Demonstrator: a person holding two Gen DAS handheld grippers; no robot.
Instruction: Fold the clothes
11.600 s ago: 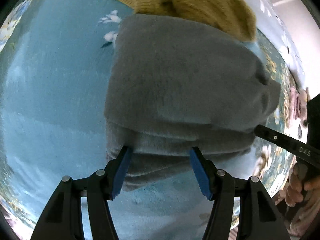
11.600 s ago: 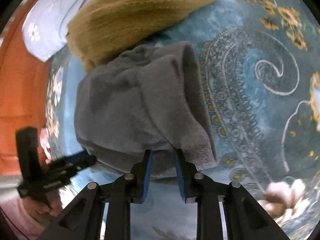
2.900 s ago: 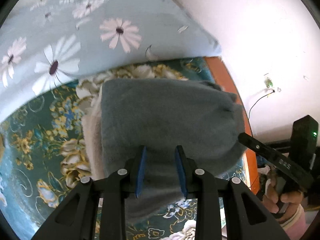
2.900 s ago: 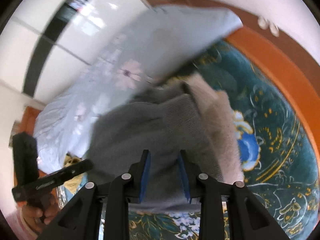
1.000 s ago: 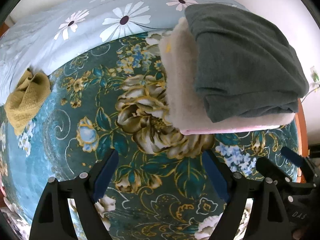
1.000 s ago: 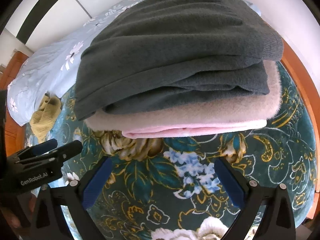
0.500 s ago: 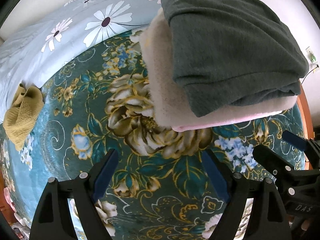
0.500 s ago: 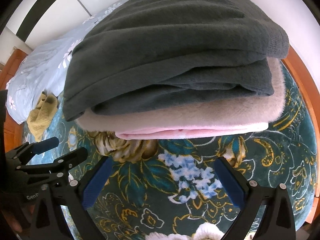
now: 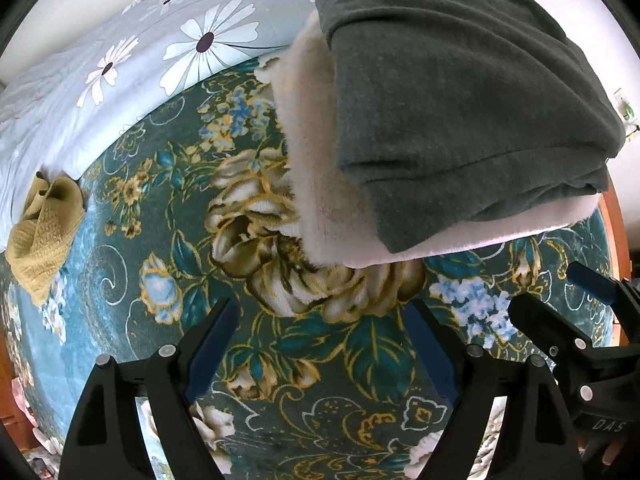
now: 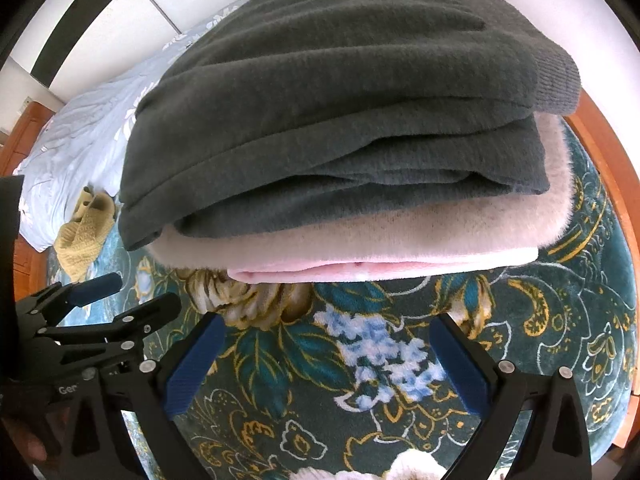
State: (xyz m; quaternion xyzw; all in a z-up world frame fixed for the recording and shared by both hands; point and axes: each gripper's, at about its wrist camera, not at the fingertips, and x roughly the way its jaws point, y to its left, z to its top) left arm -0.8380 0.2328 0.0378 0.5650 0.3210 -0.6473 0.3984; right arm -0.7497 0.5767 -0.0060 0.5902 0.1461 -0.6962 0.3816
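A folded dark grey fleece garment [image 10: 328, 92] lies on top of a folded fluffy cream-and-pink garment [image 10: 360, 236], and this stack rests on the teal floral bed blanket [image 9: 304, 352]. Behind the stack and to its left lies the pale blue daisy-print quilt [image 9: 132, 68], with a crumpled mustard knitted garment [image 9: 44, 220] at its edge, well apart from the stack. The left hand-held gripper [image 9: 320, 348] and the right hand-held gripper [image 10: 324, 364] sit side by side before the stack, near it, jaws spread over bare blanket.

Home bedroom: floral bedspread [image 9: 280, 360], daisy-print pillow [image 9: 160, 40].
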